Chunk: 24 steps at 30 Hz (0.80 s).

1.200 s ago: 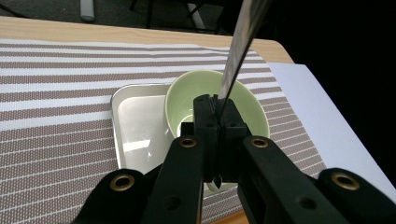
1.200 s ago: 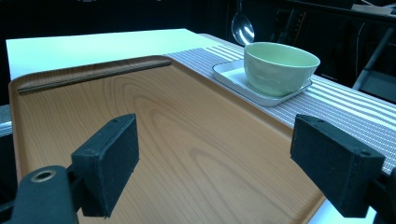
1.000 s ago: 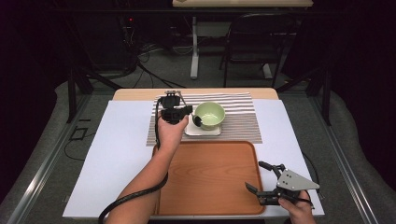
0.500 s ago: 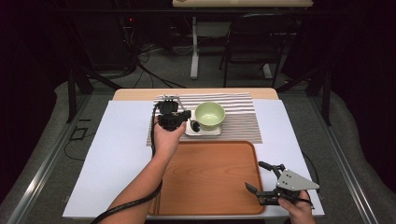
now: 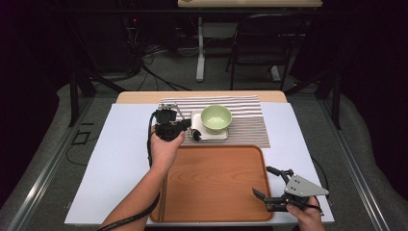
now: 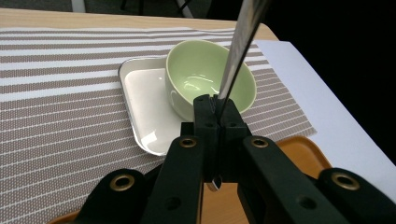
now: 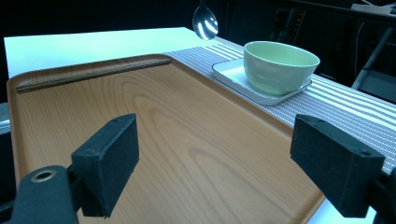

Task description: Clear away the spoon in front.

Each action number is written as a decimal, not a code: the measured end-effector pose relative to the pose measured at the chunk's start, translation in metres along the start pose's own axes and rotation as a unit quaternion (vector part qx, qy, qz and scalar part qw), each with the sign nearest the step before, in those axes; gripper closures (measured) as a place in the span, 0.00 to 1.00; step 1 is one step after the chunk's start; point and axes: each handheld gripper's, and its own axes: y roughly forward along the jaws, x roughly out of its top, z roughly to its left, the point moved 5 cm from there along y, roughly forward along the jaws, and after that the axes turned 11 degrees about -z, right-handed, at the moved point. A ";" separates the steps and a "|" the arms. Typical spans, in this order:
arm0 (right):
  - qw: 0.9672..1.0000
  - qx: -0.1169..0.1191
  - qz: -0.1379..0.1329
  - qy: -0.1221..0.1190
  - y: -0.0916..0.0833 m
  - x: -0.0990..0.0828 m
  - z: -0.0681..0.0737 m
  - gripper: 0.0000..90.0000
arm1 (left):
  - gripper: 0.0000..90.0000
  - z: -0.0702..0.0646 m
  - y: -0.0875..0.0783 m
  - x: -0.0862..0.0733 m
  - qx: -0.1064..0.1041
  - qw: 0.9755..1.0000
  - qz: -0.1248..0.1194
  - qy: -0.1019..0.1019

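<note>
The left gripper [image 5: 188, 129] is clamped on a metal spoon [image 6: 243, 42], held above the striped mat [image 5: 245, 120], seemingly clear of it, just beside the green bowl [image 5: 216, 118] on its white tray [image 5: 211, 137]; the right gripper [image 5: 269, 190] hovers wide apart over the wooden tray [image 5: 211, 178]

The table [image 5: 130, 97] carries a white sheet [image 5: 115, 163], striped mat [image 5: 250, 120] and wooden tray [image 5: 216, 178].

bowl [image 5: 216, 118]: pale green | mat [image 5: 250, 120]: brown-white striped | tray [image 5: 216, 183]: orange-brown wood | spoon [image 6: 240, 42]: silver
</note>
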 end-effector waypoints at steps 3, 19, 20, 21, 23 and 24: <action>1.000 0.000 0.000 -0.002 0.000 0.000 0.000 0.17 | 0.99 0.002 -0.005 -0.003 0.000 1.000 0.000 0.000; 1.000 0.000 0.001 -0.002 0.000 0.000 0.000 0.17 | 0.99 0.006 -0.026 -0.016 -0.005 1.000 0.007 -0.001; 1.000 0.000 0.001 -0.002 0.000 0.000 0.000 0.17 | 0.99 0.006 -0.028 -0.017 -0.005 1.000 0.007 0.000; 1.000 -0.001 0.001 -0.001 0.000 0.000 0.000 0.17 | 0.99 0.006 -0.030 -0.018 -0.005 1.000 0.007 0.001; 1.000 0.000 0.001 -0.002 0.000 0.000 0.000 0.17 | 0.99 0.006 -0.035 -0.020 -0.006 1.000 0.007 0.003; 1.000 0.000 0.001 -0.002 0.000 0.000 0.000 0.17 | 0.99 0.006 -0.037 -0.021 -0.006 1.000 0.008 0.005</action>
